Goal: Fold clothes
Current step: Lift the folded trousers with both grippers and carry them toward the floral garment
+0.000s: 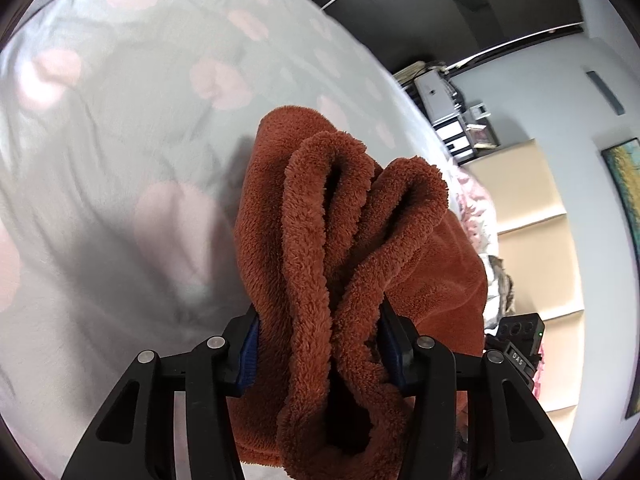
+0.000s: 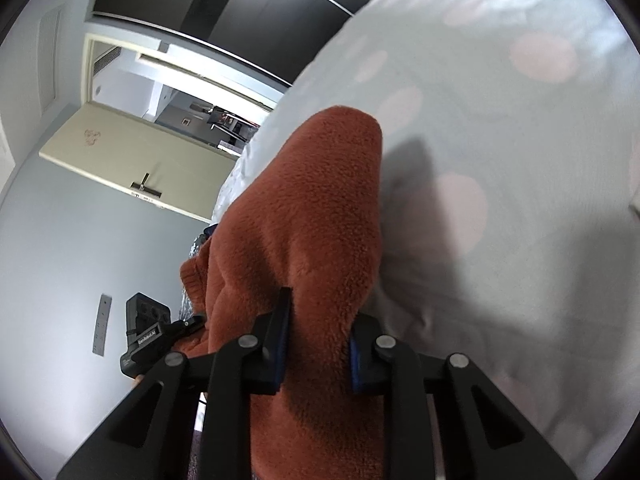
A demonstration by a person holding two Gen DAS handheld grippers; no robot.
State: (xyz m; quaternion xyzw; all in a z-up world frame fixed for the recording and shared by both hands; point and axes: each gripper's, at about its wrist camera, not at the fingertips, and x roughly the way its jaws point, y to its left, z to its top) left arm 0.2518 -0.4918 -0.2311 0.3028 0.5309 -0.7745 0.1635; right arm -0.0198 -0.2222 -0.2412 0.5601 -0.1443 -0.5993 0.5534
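Observation:
A rust-brown fleece garment (image 1: 320, 240) is bunched in thick folds between the jaws of my left gripper (image 1: 320, 344), whose blue pads press on it from both sides. In the right wrist view the same fleece garment (image 2: 304, 216) rises as a single hump through my right gripper (image 2: 318, 340), which is shut on it too. A ribbed cuff or hem (image 2: 194, 276) hangs off to the left. Both grippers hold the garment above a white bedsheet with pale pink spots (image 1: 120, 120). The other gripper's black body (image 2: 146, 334) shows at the lower left of the right wrist view.
The spotted bedsheet (image 2: 500, 160) fills most of both views. A cream door (image 2: 140, 152) stands open in a grey wall. Cream shelving (image 1: 532, 240), a framed picture (image 1: 624, 208) and stacked boxes (image 1: 460, 120) are on the far side. More laundry (image 1: 480, 216) lies at the bed's edge.

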